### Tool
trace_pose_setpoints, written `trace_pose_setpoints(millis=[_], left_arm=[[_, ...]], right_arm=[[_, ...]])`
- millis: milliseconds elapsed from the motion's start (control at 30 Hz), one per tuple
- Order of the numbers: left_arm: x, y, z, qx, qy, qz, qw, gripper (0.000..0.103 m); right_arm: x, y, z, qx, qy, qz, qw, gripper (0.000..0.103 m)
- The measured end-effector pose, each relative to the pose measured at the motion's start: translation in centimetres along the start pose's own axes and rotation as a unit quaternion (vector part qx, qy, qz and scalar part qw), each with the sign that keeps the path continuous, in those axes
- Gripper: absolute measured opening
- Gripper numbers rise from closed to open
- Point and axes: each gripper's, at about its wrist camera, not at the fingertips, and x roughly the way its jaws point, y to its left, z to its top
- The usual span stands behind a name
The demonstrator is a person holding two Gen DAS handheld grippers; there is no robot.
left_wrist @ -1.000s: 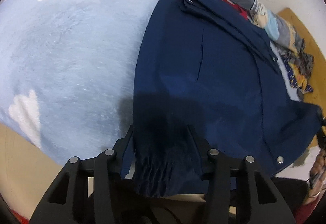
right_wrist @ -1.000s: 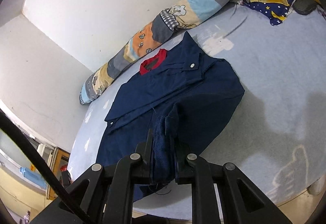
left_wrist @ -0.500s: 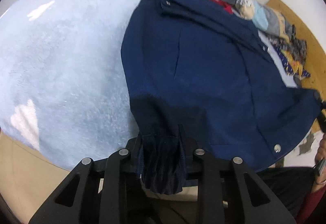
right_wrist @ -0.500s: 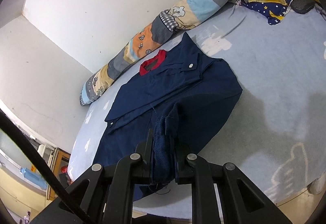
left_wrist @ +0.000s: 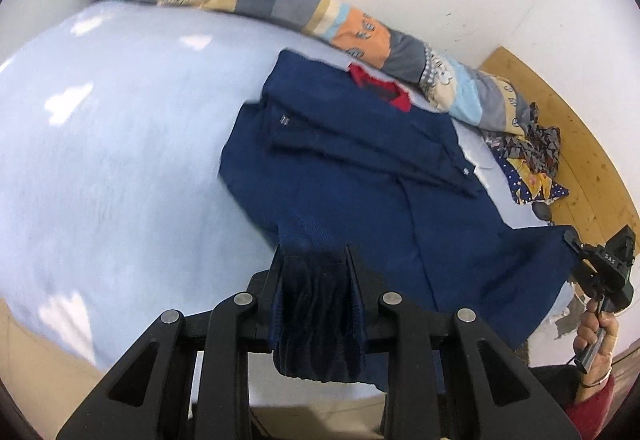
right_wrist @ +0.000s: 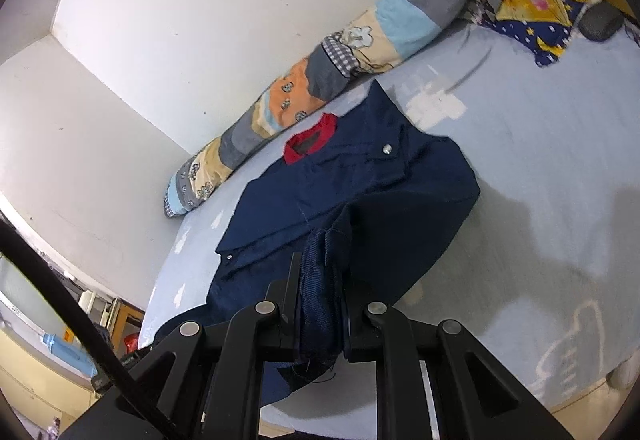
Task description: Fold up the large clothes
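A navy blue jacket (left_wrist: 360, 176) with a red inner collar lies spread on the light blue bed (left_wrist: 120, 160). My left gripper (left_wrist: 314, 260) is shut on a bunched, ribbed edge of the jacket near the bed's front edge. My right gripper (right_wrist: 320, 272) is shut on another bunched corner of the jacket (right_wrist: 360, 192). In the left wrist view, the right gripper (left_wrist: 600, 264) shows at the far right, holding the jacket's other corner lifted.
A long patchwork bolster (left_wrist: 280, 8) lies along the white wall behind the jacket. A crumpled star-patterned cloth (right_wrist: 540, 0) sits at the bed's far corner beside a wooden headboard (left_wrist: 560, 120). Bare bed sheet (right_wrist: 560, 160) lies right of the jacket.
My left gripper has closed tighter on the jacket edge and tilted upward, so the wall and bolster came into view. The right gripper has kept its hold and barely moved.
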Motion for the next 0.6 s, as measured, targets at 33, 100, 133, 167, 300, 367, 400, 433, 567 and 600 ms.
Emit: trace_pose_setpoints(millis=[33, 100, 133, 167, 300, 367, 400, 433, 567, 600], left_arm=[[-0.1, -0.3, 0.9, 0.004, -0.007, 0.001, 1.0000, 0.026], [-0.2, -0.8, 2.3, 0.007, -0.020, 0.002, 0.9998, 0.025], [-0.3, -1.0, 3.2, 0.009, -0.026, 0.004, 0.9996, 0.025], [-0.2, -1.2, 4.0, 0.010, -0.033, 0.007, 0.9994, 0.025], [0.3, -1.2, 7.6, 0.003, -0.049, 0.006, 0.9988, 0.024], [0.5, -0.9, 9.5, -0.002, -0.055, 0.007, 0.9984, 0.024], [0.9, -0.9, 10.5, -0.002, -0.057, 0.009, 0.9983, 0.023], [1.2, -0.8, 11.5, -0.001, -0.061, 0.014, 0.9981, 0.022], [3.1, -0.6, 15.3, 0.003, -0.070, 0.026, 0.9972, 0.021], [3.8, -0.5, 16.4, 0.003, -0.072, 0.028, 0.9970, 0.021]], right_arm=[[0.0, 0.3, 0.4, -0.001, -0.001, 0.001, 1.000, 0.015], [0.0, 0.7, 1.6, -0.006, -0.002, 0.005, 1.000, 0.015], [0.0, 0.9, 2.1, -0.008, -0.004, 0.005, 1.000, 0.015], [0.0, 1.0, 2.9, -0.009, -0.006, 0.006, 1.000, 0.015], [0.7, 1.5, 6.0, -0.019, -0.013, -0.001, 1.000, 0.015], [1.3, 1.6, 7.5, -0.022, -0.015, -0.003, 1.000, 0.015], [1.7, 1.7, 8.2, -0.023, -0.015, -0.005, 1.000, 0.015], [2.4, 1.7, 9.2, -0.025, -0.015, -0.009, 1.000, 0.015], [5.3, 1.7, 12.4, -0.022, -0.011, -0.018, 1.000, 0.015], [6.2, 1.7, 13.2, -0.023, -0.010, -0.021, 0.999, 0.015]])
